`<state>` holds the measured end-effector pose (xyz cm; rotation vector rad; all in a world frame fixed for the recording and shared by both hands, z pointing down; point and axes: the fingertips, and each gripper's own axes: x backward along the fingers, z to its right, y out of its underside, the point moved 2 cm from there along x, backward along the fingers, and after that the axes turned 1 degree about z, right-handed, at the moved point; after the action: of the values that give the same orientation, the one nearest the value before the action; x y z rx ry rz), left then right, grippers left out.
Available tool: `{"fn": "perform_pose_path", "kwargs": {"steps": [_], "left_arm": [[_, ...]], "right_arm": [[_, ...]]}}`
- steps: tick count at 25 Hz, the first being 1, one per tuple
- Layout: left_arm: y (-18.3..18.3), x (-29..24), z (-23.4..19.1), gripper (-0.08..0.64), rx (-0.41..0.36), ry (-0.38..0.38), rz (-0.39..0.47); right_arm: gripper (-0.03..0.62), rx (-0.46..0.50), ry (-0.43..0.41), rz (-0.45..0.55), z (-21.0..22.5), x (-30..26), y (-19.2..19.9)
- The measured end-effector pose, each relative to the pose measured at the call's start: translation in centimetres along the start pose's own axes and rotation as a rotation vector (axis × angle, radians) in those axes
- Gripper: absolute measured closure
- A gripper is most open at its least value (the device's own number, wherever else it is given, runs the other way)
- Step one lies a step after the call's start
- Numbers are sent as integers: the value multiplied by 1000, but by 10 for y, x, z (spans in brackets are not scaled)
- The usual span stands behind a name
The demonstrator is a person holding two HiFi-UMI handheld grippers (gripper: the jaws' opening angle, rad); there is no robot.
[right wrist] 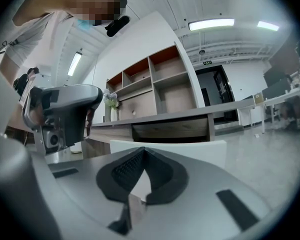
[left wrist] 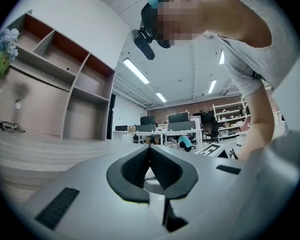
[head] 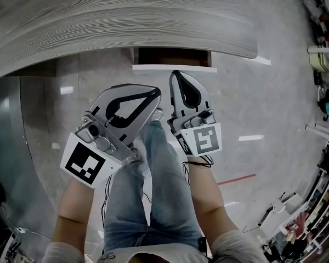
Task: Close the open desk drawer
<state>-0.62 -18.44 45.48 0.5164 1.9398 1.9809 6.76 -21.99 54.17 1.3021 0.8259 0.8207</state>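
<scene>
floor (head: 252,103): glossy grey tiles
shelving (right wrist: 160,84): white frame, brown-backed open cubbies
strip lights (right wrist: 211,24): on, ceiling-mounted
monitors (left wrist: 177,118): row on far desks

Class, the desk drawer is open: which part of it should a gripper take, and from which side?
The white drawer front: it is a flat panel facing the person, and no handle is visible. Come straight at its middle from the person's side, probably pushing rather than pinching. The right gripper, shut, is nearest.
</scene>
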Motion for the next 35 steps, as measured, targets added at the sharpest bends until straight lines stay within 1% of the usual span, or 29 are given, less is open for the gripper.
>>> {"fn": "perform_pose_path", "kwargs": {"steps": [3, 10, 16, 23, 29, 33, 35], "left_arm": [[-1, 0, -1, 549, 3, 0, 6], [-3, 0, -3, 549, 5, -4, 10], [-1, 0, -4, 549, 2, -18, 6], [-2, 1, -7, 549, 1, -39, -4], [-1, 1, -10, 549, -3, -55, -10], [-1, 1, -10, 549, -5, -63, -9], [-2, 2, -9, 549, -5, -63, -10]], "right_arm": [[584, -28, 12, 3, 0, 1, 1], [584, -38, 39, -3, 8, -3, -1], [584, -11, 38, -18, 13, -16, 0], [584, -12, 47, -27, 18, -26, -4], [584, -18, 34, -29, 24, -34, -6], [584, -57, 52, -13, 32, -31, 5], [584, -49, 56, -18, 32, -31, 2]]}}
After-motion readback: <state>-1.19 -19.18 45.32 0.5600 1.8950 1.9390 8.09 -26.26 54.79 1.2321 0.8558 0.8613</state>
